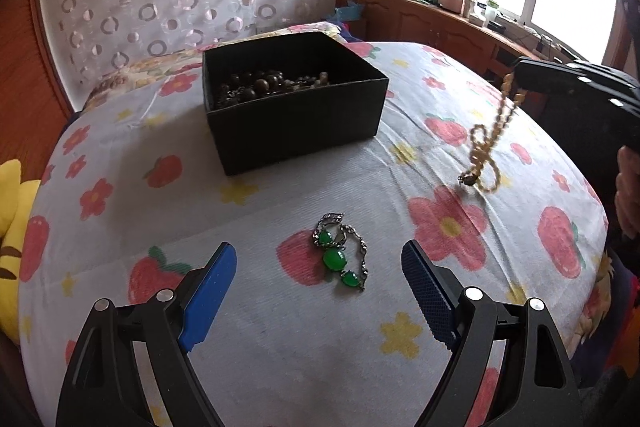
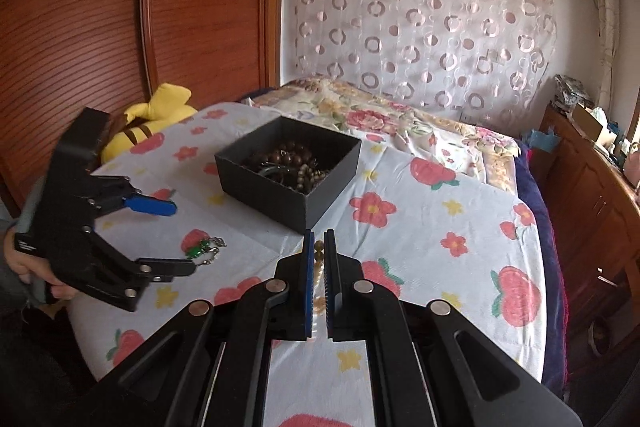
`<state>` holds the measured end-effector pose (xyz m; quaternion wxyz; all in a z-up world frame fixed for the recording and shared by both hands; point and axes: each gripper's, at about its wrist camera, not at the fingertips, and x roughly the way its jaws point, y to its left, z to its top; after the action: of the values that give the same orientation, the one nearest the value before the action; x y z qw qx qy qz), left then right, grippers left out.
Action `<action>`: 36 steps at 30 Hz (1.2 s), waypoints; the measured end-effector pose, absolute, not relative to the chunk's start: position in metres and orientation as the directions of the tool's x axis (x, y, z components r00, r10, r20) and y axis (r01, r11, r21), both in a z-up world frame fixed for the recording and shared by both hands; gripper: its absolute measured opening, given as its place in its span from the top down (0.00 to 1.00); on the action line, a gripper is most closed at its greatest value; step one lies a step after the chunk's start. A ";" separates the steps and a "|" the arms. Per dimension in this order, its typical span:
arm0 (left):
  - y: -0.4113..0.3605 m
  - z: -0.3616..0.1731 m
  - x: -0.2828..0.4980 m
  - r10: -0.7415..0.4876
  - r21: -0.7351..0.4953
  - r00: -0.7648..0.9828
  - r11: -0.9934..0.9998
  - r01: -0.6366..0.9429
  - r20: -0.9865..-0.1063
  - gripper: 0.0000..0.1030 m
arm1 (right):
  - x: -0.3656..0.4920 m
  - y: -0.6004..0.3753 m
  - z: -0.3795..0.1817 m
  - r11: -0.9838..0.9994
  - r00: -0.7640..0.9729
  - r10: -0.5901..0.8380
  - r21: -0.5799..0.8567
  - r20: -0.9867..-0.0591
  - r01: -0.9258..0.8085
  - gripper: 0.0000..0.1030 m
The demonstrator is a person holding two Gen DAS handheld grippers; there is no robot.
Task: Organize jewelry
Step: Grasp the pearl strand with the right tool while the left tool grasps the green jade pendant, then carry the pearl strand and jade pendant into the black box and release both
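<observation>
A green-stone silver bracelet [image 1: 340,253] lies on the flowered sheet between the fingers of my open left gripper [image 1: 319,259]; it also shows in the right wrist view [image 2: 204,249]. My right gripper [image 2: 319,247] is shut on a tan bead necklace [image 2: 319,269], which hangs from it above the sheet in the left wrist view [image 1: 490,139]. A black open box [image 1: 292,99] holding dark bead strings stands behind, also in the right wrist view [image 2: 288,171].
A yellow plush toy [image 2: 156,119] lies at the bed's left edge by the wooden wardrobe [image 2: 120,7]. A wooden cabinet [image 1: 432,23] with clutter runs under the window at right. A curtained wall is behind the bed.
</observation>
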<state>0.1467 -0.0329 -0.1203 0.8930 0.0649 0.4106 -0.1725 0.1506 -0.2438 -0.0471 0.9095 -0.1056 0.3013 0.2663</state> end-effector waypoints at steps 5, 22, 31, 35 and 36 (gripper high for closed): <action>-0.041 -0.123 0.150 -0.246 -0.010 0.590 0.927 0.374 -0.769 0.21 | 0.139 -0.251 -0.035 0.835 0.691 0.436 -0.027 -0.576 -0.550 0.95; -0.057 -0.129 0.150 -0.265 0.008 0.570 0.902 0.431 -0.778 0.87 | 0.126 -0.253 -0.031 0.827 0.695 0.447 -0.035 -0.563 -0.561 0.95; -0.062 -0.127 0.137 -0.287 0.020 0.580 0.885 0.465 -0.763 0.91 | 0.123 -0.248 -0.044 0.824 0.685 0.447 -0.034 -0.575 -0.566 0.95; -0.060 -0.128 0.130 -0.290 0.023 0.585 0.883 0.468 -0.758 0.91 | 0.124 -0.245 -0.042 0.821 0.682 0.450 -0.034 -0.576 -0.571 0.95; -0.059 -0.127 0.129 -0.292 0.019 0.586 0.885 0.466 -0.756 0.91 | 0.124 -0.244 -0.043 0.820 0.681 0.451 -0.034 -0.577 -0.572 0.95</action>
<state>0.1290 -0.0587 -0.1275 0.8840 0.1082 0.4013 -0.2142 0.1238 -0.2443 -0.0426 0.9107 -0.1062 0.2838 0.2808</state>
